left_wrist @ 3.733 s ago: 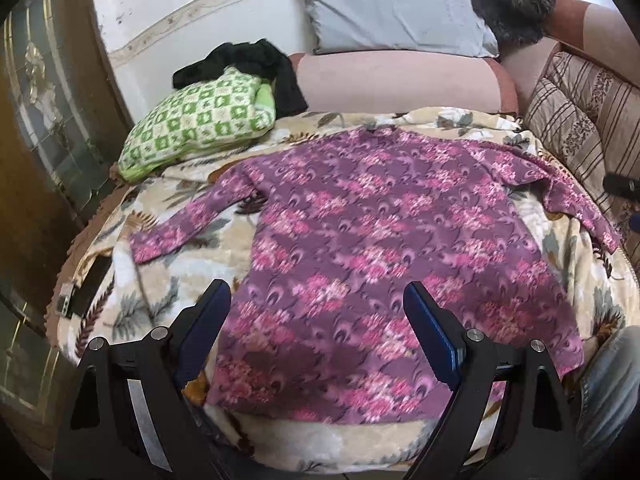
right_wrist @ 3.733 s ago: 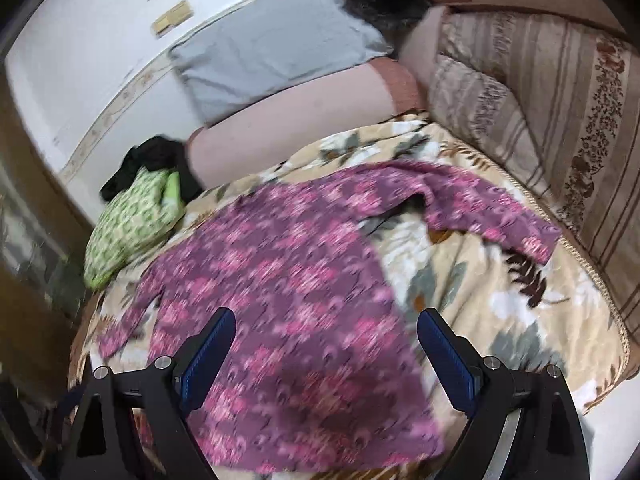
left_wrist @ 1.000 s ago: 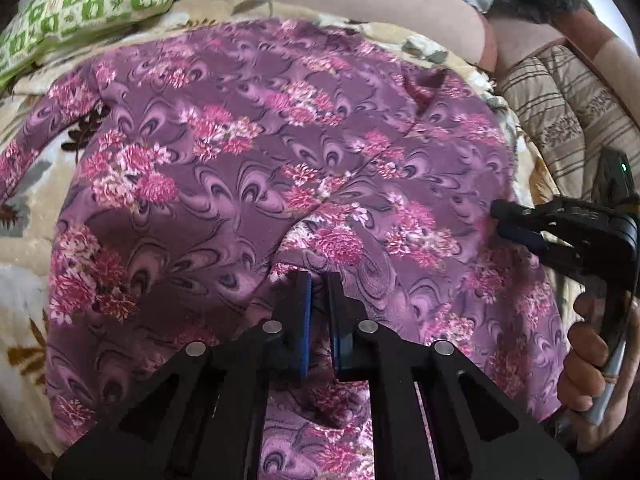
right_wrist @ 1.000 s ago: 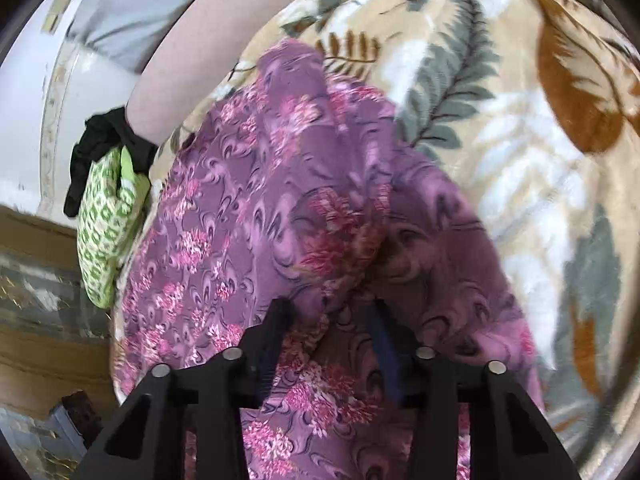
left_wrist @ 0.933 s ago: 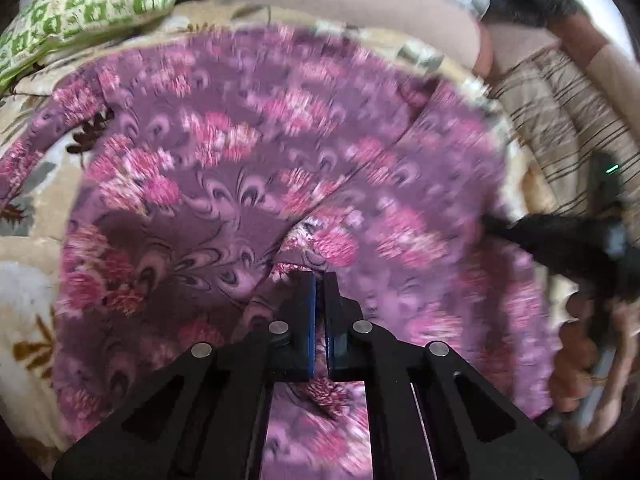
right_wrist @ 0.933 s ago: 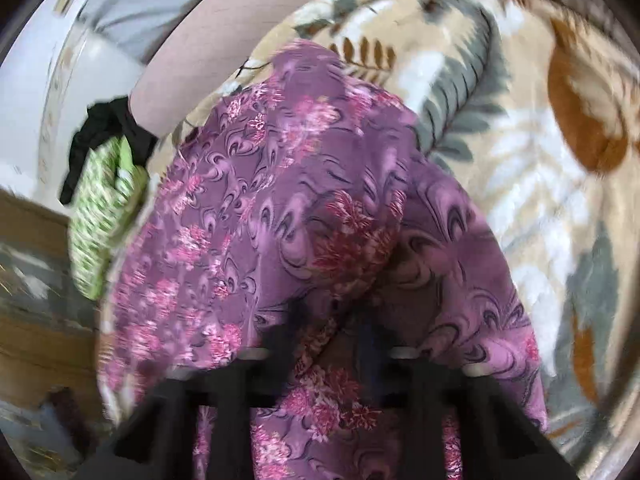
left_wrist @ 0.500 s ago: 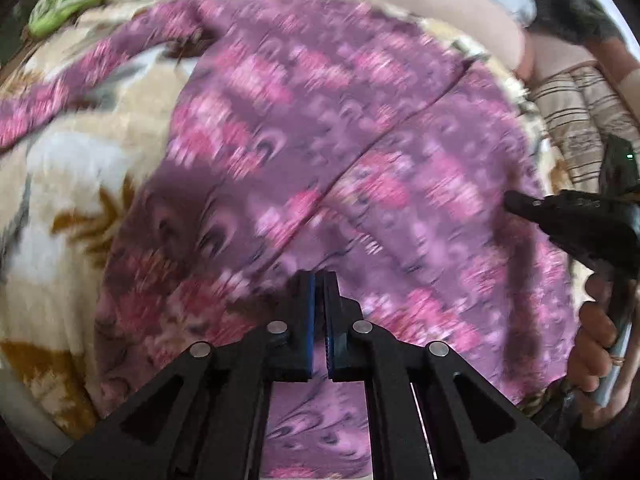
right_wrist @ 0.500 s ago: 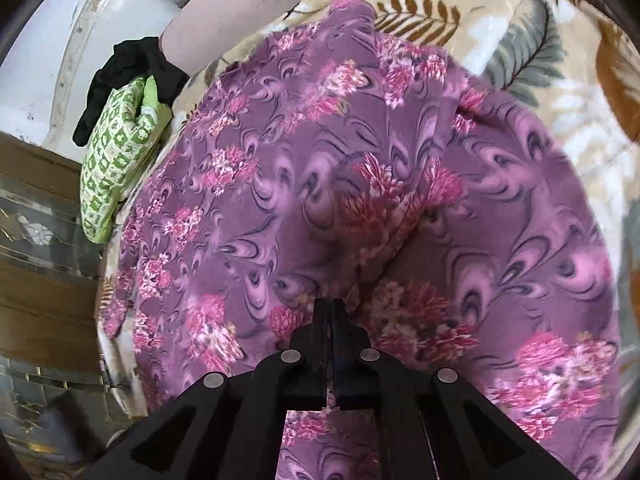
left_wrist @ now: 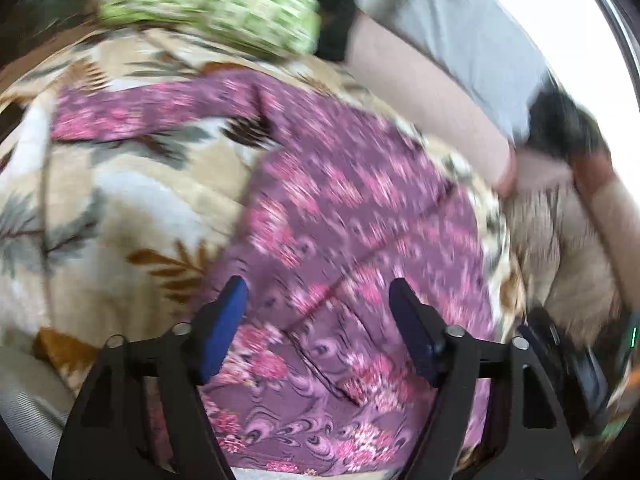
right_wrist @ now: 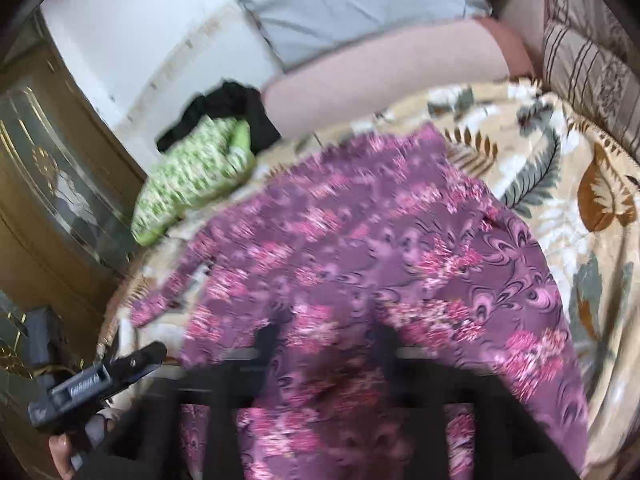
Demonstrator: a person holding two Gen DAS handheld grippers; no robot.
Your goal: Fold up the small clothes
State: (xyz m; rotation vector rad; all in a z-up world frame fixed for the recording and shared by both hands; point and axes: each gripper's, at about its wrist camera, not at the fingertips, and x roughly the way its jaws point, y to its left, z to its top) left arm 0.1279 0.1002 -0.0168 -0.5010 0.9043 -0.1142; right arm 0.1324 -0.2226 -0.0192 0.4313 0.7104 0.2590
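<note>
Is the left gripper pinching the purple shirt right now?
No, the left gripper is open, its blue pads spread apart above the purple shirt.

A purple top (left_wrist: 352,216) was printed all over with pink flowers and dark swirling feather shapes. The blanket (left_wrist: 120,216) beneath was patterned in cream and beige with grey-green fern fronds, white leaves and rust-brown leaves. A cushion (right_wrist: 192,176) was checked in bright green and white, with a black garment (right_wrist: 224,108) beside it. The pillow (right_wrist: 352,4) was plain pale grey, the bolster (right_wrist: 380,76) dusty pink. A sofa side (right_wrist: 588,64) was striped beige and brown. Blue pads (left_wrist: 224,328) were seen on black gripper fingers.
</note>
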